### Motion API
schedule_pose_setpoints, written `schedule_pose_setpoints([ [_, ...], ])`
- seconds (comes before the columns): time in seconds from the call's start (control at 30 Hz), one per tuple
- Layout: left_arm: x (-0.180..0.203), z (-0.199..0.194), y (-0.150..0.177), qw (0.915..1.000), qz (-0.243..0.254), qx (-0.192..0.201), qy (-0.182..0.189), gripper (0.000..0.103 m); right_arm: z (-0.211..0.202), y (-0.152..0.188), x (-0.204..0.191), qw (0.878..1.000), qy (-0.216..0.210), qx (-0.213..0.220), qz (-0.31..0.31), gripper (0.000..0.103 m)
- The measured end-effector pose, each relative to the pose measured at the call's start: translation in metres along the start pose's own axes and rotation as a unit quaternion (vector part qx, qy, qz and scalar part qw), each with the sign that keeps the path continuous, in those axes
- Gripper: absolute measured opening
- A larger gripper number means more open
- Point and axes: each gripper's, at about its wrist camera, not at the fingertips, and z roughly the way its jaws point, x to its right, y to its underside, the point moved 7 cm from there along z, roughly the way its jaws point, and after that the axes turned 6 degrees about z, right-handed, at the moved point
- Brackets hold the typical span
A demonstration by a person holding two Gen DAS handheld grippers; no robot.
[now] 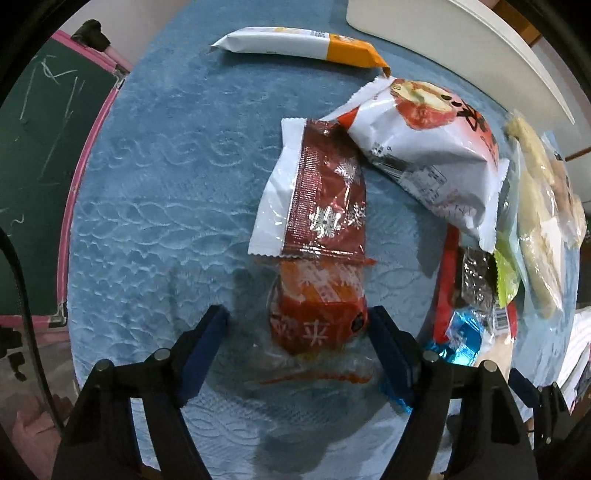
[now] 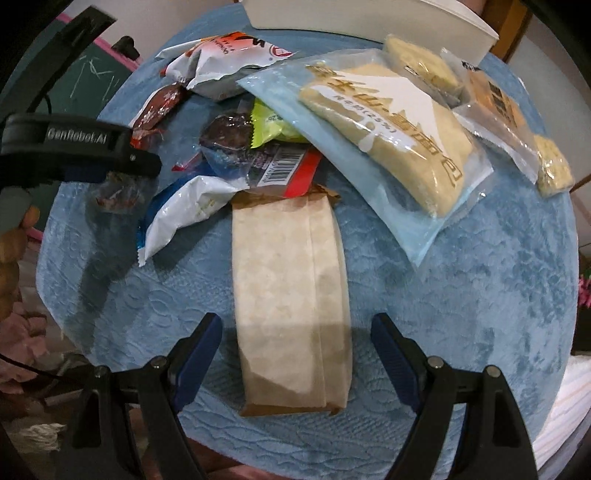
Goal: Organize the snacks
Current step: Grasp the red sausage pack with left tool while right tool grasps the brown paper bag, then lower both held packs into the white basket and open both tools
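Snack packets lie on a blue towel (image 1: 155, 192). In the left wrist view my left gripper (image 1: 297, 326) is open, its fingers on either side of an orange-red packet in clear wrap (image 1: 317, 317). Beyond it lie a dark red snowflake packet (image 1: 325, 199), a white and red bag (image 1: 424, 147) and a long white and orange bar (image 1: 295, 44). In the right wrist view my right gripper (image 2: 297, 332) is open over a long beige paper packet (image 2: 291, 295). A large pale blue bread bag (image 2: 388, 136) lies beyond it. The left gripper's body (image 2: 81, 147) shows at the left.
A white tray or board (image 1: 480, 40) stands at the towel's far edge, also in the right wrist view (image 2: 369, 22). A pile of small packets (image 2: 236, 147) lies mid-left. Clear cookie packs (image 2: 495, 110) lie at the far right. A green chalkboard with a pink frame (image 1: 48, 147) is to the left.
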Motion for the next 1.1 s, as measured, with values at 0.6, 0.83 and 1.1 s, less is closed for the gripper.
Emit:
schedule_pose_setpoints([
  [0.6, 0.024, -0.033, 0.027, 0.9992, 0.031, 0.003, -0.024, 0.056, -0.017, -0.001, -0.004, 1.000, 0.002, 0.003, -0.007, 0.055],
  [0.83, 0.041, -0.071, 0.049, 0.9975, 0.067, 0.016, -0.017, 0.056, -0.053, 0.001, 0.005, 1.000, -0.006, 0.021, -0.015, 0.055],
  [1.1, 0.065, -0.122, 0.047, 0.9929, 0.108, 0.051, 0.004, 0.056, -0.095, -0.013, 0.006, 0.998, -0.011, 0.063, -0.013, 0.055],
])
